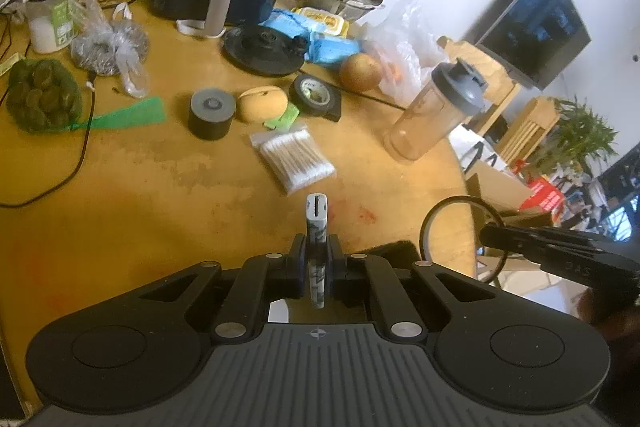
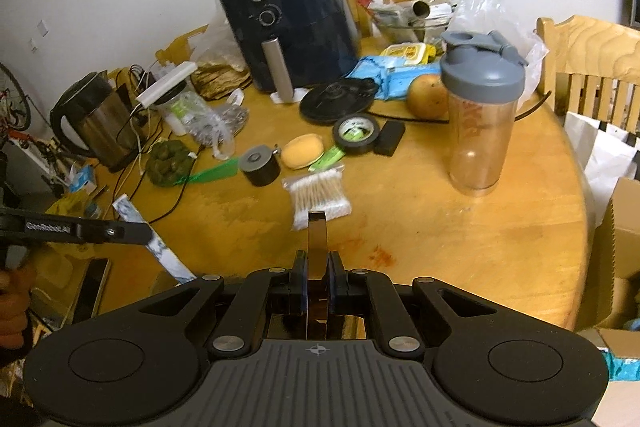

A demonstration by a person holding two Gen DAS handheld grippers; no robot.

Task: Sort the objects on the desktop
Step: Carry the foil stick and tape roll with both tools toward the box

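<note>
My left gripper (image 1: 316, 245) is shut on a flat white marble-patterned bar (image 1: 317, 219), held edge-on above the wooden table (image 1: 160, 187). The right wrist view shows that gripper (image 2: 146, 233) at the left with the bar (image 2: 168, 259) slanting down from it. My right gripper (image 2: 318, 261) is shut on a thin round black-rimmed ring, seen edge-on as a shiny strip (image 2: 318, 235). From the left wrist view, this gripper (image 1: 494, 235) holds the ring (image 1: 426, 227) over the table's right edge. A bag of cotton swabs (image 1: 294, 157) (image 2: 318, 197) lies just ahead of both.
Ahead stand a grey-lidded shaker bottle (image 2: 480, 115), a black tape roll (image 2: 356, 133), a grey-topped black jar (image 2: 260, 165), a yellow sponge (image 2: 302, 151) and a green net bag (image 2: 168, 163). A dark air fryer (image 2: 296, 19) and a kettle (image 2: 96, 123) sit further back, with a wooden chair (image 2: 592, 67) at the right.
</note>
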